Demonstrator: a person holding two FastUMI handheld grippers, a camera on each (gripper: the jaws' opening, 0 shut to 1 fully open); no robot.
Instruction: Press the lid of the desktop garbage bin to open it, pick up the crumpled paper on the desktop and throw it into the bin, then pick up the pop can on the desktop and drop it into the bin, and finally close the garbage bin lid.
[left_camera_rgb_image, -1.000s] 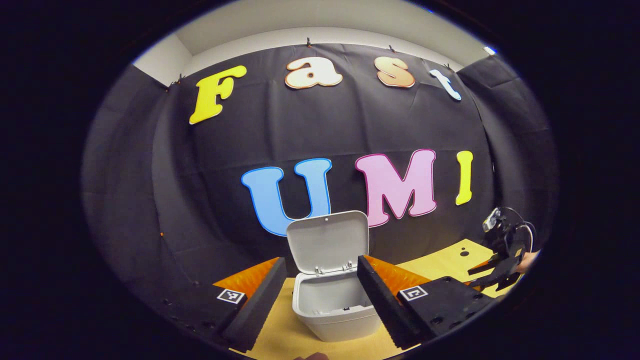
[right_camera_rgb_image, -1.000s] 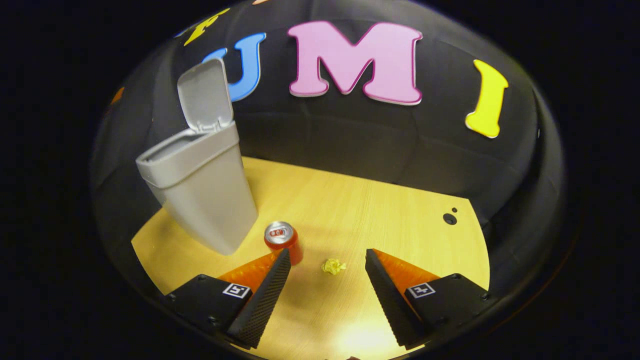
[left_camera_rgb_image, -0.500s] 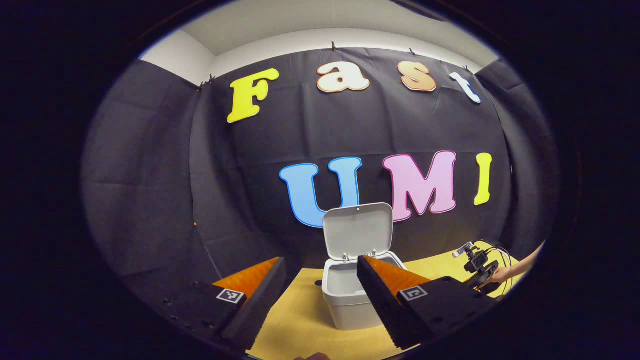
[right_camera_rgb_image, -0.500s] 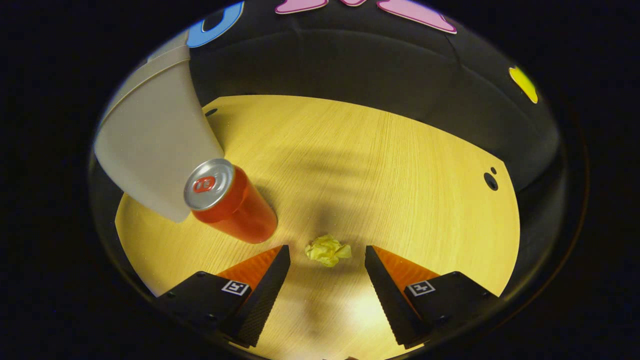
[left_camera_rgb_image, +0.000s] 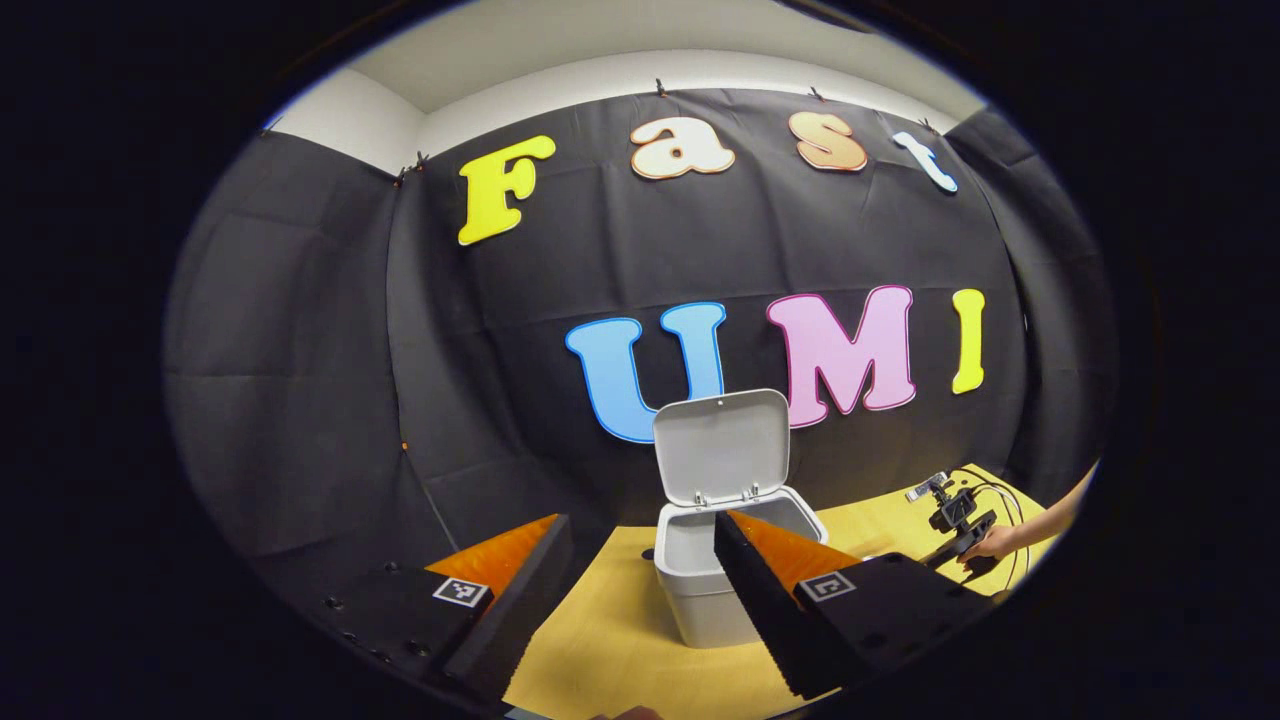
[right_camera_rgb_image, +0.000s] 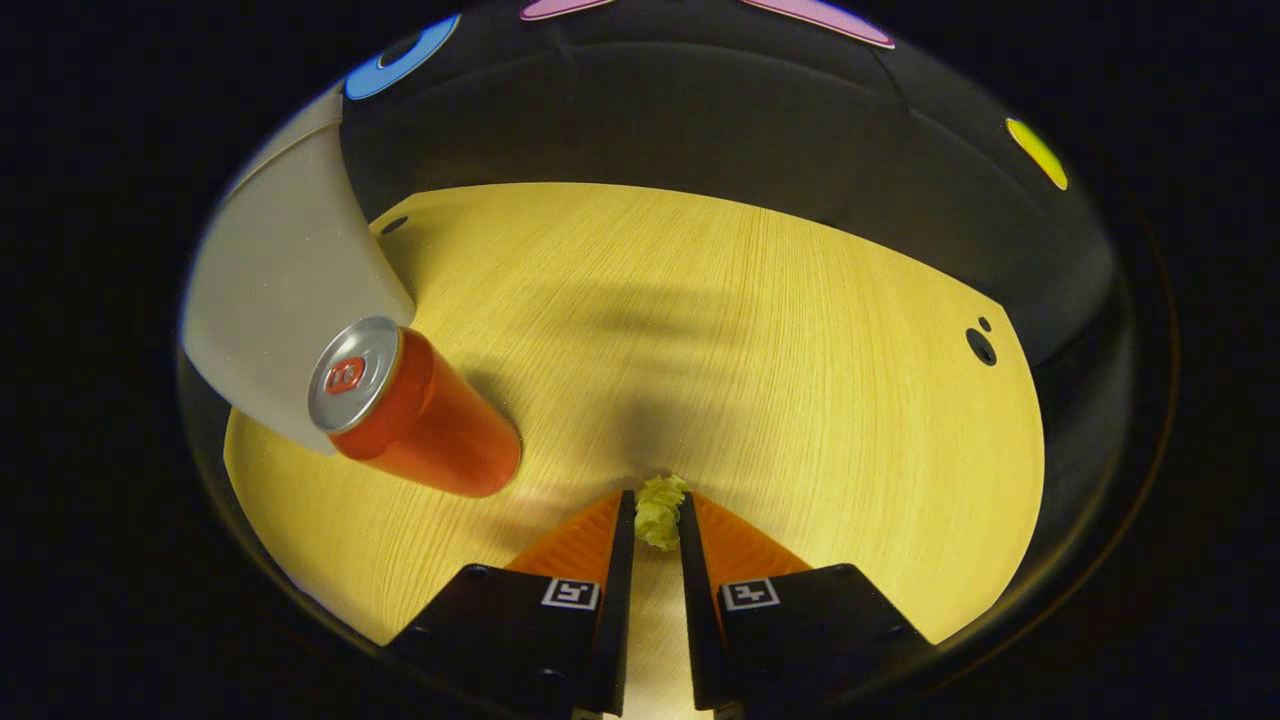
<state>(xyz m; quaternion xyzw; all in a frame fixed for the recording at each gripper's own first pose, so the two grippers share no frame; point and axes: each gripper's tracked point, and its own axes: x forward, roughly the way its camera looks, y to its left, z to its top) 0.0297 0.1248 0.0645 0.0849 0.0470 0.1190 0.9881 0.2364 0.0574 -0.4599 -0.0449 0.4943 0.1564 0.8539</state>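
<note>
Paper (right_camera_rgb_image: 660, 511) is sitting on the desk (right_camera_rgb_image: 800, 350), pinched between right claw (right_camera_rgb_image: 657, 525) fingers; bin (right_camera_rgb_image: 280, 300) is standing open up-left, past the can (right_camera_rgb_image: 415, 415). Left claw (left_camera_rgb_image: 640, 560) is hanging wide.

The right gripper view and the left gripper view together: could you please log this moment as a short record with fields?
bin lid: open, standing upright
garbage bin: on the wooden desktop, nothing visible in the part of its interior that shows
crumpled paper: pinched between the right gripper's fingers, low over or on the desktop
pop can: standing upright beside the bin, untouched
right gripper: shut on the crumpled paper
left gripper: open, holding nothing, pointing toward the bin
task stage: lid opened, paper grasped, not yet lifted to the bin
</note>
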